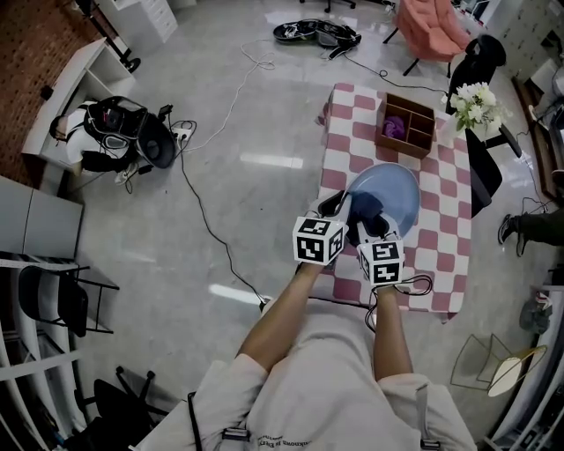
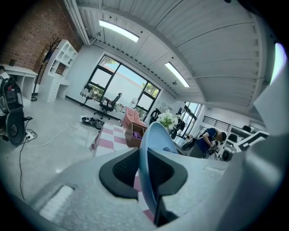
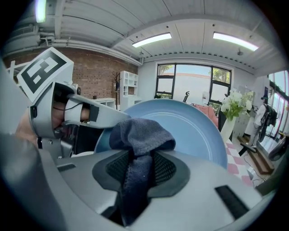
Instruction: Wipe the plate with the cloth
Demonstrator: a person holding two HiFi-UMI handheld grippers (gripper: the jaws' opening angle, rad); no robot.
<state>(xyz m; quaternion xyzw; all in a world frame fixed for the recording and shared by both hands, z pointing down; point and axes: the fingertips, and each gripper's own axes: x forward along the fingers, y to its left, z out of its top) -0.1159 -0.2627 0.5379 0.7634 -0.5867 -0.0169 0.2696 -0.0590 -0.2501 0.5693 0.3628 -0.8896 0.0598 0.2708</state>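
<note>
Bright ceiling strips (image 2: 118, 30) glare on floor (image 1: 271, 161); fisheye edges dark.

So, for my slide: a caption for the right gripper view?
Right gripper clamps the cloth before the plate, held at its rim by the left gripper.

A grey polished floor (image 1: 264, 211) carries loose cables (image 1: 233, 97). A brick wall (image 3: 97, 72), white shelving (image 2: 61, 58), tall windows (image 3: 194, 79), ceiling strip lights (image 2: 118, 30) and a pink armchair (image 1: 427, 26) surround it.

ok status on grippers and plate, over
Left gripper shut on plate rim. Right gripper shut on dark cloth, cloth at plate's face. Wooden box and flowers stand clear.
</note>
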